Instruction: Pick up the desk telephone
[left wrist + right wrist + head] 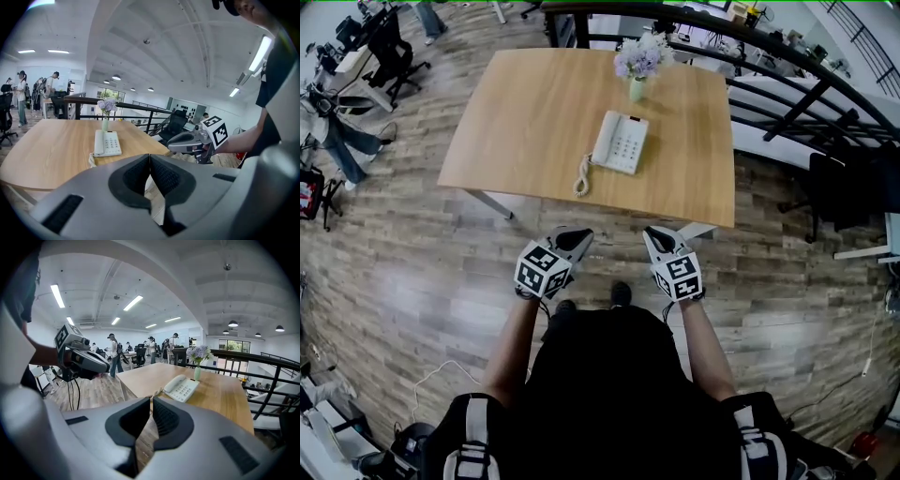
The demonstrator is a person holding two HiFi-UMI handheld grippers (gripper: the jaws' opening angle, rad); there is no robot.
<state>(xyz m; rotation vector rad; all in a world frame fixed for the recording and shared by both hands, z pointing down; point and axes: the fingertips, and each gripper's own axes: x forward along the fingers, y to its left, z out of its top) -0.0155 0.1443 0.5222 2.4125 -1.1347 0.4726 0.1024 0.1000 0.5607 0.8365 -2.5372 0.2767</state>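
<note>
A white desk telephone (620, 142) with a coiled cord lies on the wooden table (534, 122), handset on its left side. It also shows in the left gripper view as the telephone (106, 142) and in the right gripper view as the telephone (180, 387). My left gripper (579, 233) and right gripper (654, 233) hover side by side over the floor, short of the table's near edge. Both are shut with nothing between the jaws. The left gripper (149, 156) sees the right gripper (172, 146) to its right; the right gripper (151, 399) sees the left one (105, 367).
A green vase of purple flowers (639, 64) stands just behind the telephone. A black railing (787, 89) runs along the far right. Office chairs (394, 52) and people stand at the far left. Wood floor (441, 281) lies around me.
</note>
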